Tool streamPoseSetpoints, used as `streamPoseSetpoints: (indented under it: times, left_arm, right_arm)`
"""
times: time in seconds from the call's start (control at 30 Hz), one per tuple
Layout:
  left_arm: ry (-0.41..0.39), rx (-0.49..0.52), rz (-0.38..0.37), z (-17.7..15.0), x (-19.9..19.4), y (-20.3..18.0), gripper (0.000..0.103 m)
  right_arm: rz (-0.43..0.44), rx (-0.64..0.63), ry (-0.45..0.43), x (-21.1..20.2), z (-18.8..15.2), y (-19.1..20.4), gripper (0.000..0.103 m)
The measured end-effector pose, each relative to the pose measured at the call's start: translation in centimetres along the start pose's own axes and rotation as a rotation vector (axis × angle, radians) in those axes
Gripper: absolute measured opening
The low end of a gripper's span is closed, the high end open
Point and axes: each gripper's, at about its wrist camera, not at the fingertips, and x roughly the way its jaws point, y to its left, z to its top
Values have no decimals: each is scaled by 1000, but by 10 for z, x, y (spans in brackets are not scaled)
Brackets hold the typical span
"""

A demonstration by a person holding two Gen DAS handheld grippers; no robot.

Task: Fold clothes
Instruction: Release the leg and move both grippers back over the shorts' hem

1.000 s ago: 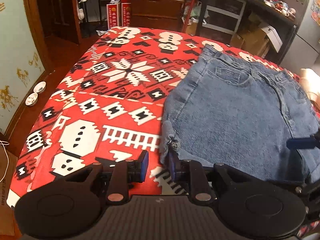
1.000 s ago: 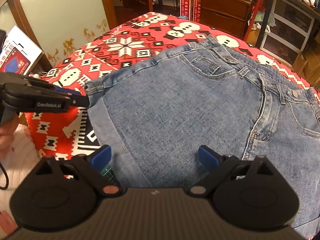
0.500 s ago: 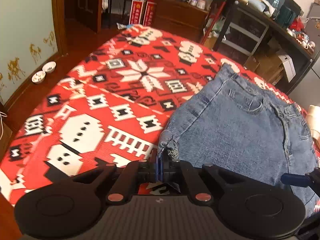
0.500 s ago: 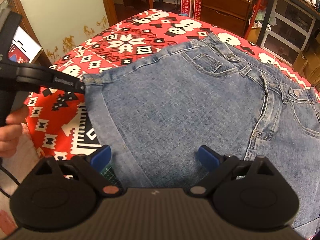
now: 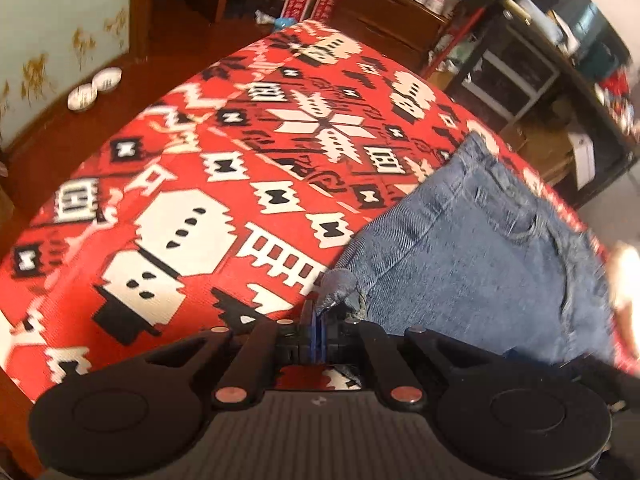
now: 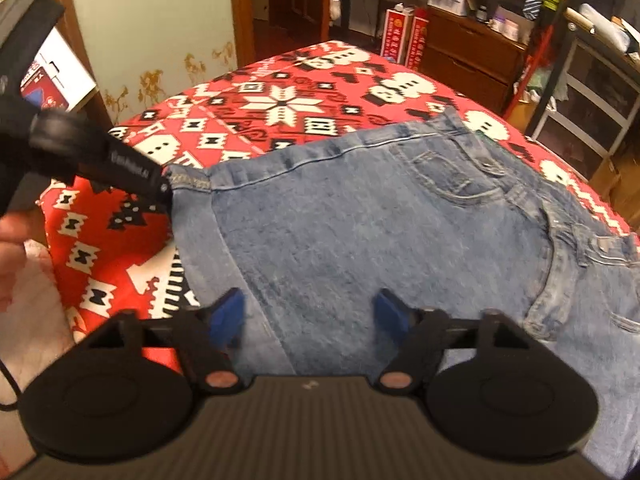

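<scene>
A lived-in home room: patterned red bedspread (image 5: 224,184), wooden dresser (image 6: 472,52), cluttered storage shelves (image 6: 592,80).

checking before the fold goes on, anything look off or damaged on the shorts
The denim shorts lie flat on the red patterned cloth. Only oddity: the hem corner pinched by the left gripper looks frayed and bunched. The right gripper hangs open above the fabric.

White lettering on left claw (image 6: 166,188) arm, too blurred to read; nothing else legible.
</scene>
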Motion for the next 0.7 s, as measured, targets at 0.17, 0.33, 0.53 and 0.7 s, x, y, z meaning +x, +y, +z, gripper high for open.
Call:
streamPoseSetpoints:
  times: [0.17, 0.33, 0.53, 0.7]
  left_arm:
    - [10, -109, -53, 5, 2, 14, 2]
    - [10, -194, -100, 6, -1, 26, 3]
    - [-55, -66, 11, -3, -34, 19, 8]
    - [-89, 44, 24, -2, -56, -2, 8]
  right_arm:
    - [53, 20, 21, 10, 0, 3, 59]
    - [75, 51, 18, 4, -1, -4, 59]
    - [86, 111, -3, -17, -7, -27, 57]
    - [6, 174, -34, -52, -27, -74, 61]
